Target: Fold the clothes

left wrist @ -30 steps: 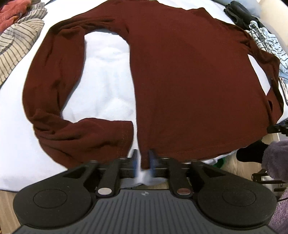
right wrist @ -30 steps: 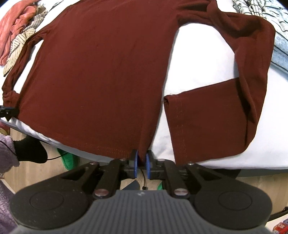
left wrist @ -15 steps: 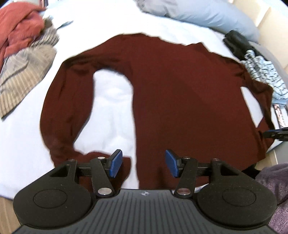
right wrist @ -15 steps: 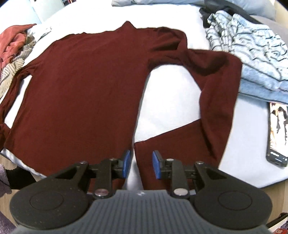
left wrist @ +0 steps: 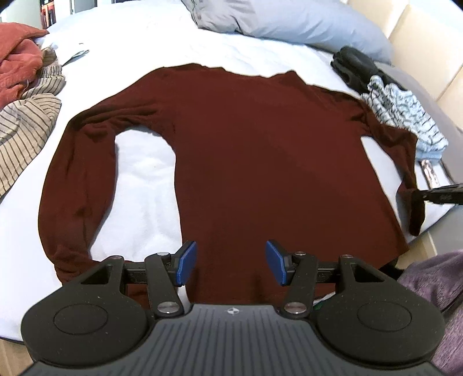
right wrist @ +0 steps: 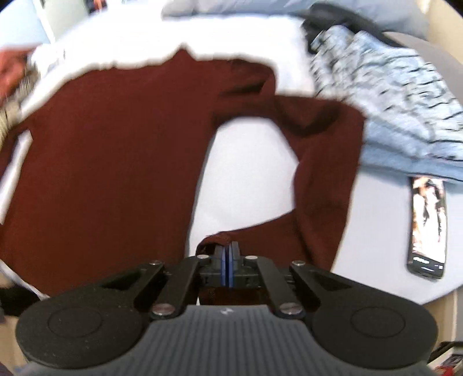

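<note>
A dark red long-sleeved shirt point(left wrist: 260, 162) lies flat on the white bed point(left wrist: 144, 185), hem toward me and both sleeves bent down along its sides. My left gripper point(left wrist: 231, 261) hovers open above the hem, with nothing between its blue pads. In the right wrist view the same shirt point(right wrist: 115, 162) fills the left half. My right gripper point(right wrist: 227, 257) is shut on the right sleeve's cuff point(right wrist: 220, 240), which bunches up slightly at the pads. In the left wrist view that cuff point(left wrist: 415, 214) hangs at the bed's right edge.
A striped beige garment point(left wrist: 26, 127) and an orange-red one point(left wrist: 17, 66) lie at the left. A blue-grey pillow point(left wrist: 289, 23) sits at the back. Folded pale blue patterned clothes point(right wrist: 390, 115) and a phone point(right wrist: 428, 225) lie right of the sleeve. A purple sleeve point(left wrist: 434, 277) shows lower right.
Both grippers let go of the hem corners and pulled back from the bed. The left one stays open; the right one moved to the right cuff and shut on it.
</note>
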### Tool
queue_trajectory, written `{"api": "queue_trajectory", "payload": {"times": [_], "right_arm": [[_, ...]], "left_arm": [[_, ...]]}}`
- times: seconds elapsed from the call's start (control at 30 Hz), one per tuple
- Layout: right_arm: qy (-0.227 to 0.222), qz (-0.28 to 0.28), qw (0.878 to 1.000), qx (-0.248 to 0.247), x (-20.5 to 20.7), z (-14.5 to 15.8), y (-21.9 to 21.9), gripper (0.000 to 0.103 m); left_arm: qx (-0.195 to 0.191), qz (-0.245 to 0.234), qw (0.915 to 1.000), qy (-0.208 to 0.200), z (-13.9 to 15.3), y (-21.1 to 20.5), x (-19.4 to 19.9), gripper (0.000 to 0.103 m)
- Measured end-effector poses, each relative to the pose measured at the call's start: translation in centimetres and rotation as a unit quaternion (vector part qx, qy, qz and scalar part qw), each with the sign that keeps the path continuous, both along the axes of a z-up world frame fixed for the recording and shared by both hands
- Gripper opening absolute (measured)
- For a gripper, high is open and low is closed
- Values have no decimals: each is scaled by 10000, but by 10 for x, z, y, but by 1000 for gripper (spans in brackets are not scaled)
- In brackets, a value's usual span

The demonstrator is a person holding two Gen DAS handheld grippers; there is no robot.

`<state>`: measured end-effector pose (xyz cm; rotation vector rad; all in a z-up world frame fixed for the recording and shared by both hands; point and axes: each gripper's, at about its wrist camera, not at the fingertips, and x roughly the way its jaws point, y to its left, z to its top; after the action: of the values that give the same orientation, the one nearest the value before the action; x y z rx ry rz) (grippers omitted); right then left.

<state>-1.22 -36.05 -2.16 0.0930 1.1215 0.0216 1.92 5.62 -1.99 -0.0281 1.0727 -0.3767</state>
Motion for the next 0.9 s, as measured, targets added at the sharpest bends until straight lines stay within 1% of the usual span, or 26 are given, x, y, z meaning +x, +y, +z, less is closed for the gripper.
{"api": "queue_trajectory", "payload": {"times": [0.1,0.2,0.3,0.4,0.43,0.5,0.53,0.63,0.7,0.8,0.83,0.9], "right_arm": [[-391,-173,9985,348,-7,41,-12,3],[-652,-140,9958,626,-8,72,-12,3],[-849,172,9939,688,-7,98,4,3],[-913,616,9913,719,-4,114,32,3],[-910,793,9901,714,-2,116,44,3],[-881,1147,9872,679,3,117,67,3],[-844,1330,9853,664,5,116,79,3],[-670,1824,9783,715,5,104,114,3],[-512,2101,9733,765,0,91,134,3],[-253,2277,9693,891,-7,65,148,3],[-174,2294,9687,932,-9,56,149,7],[-34,2258,9696,940,-13,40,145,8]], "left_arm": [[-171,-36,9998,-28,4,-1,-1,51],[-257,-225,9993,-179,11,-10,-4,51],[-415,-525,9966,-471,24,-23,-11,51],[-571,-825,9920,-763,36,-36,-18,51],[-623,-924,9900,-860,40,-40,-20,55],[-727,-1123,9854,-1053,48,-49,-25,60],[-762,-1190,9838,-1101,51,-52,-26,61],[-824,-1305,9817,-1112,52,-60,-29,61],[-838,-1324,9820,-1052,51,-59,-28,61],[-916,-1290,9829,-946,48,-50,-27,61],[-929,-1286,9831,-909,46,-48,-26,61],[-877,-1310,9839,-846,41,-46,-26,61]]}}
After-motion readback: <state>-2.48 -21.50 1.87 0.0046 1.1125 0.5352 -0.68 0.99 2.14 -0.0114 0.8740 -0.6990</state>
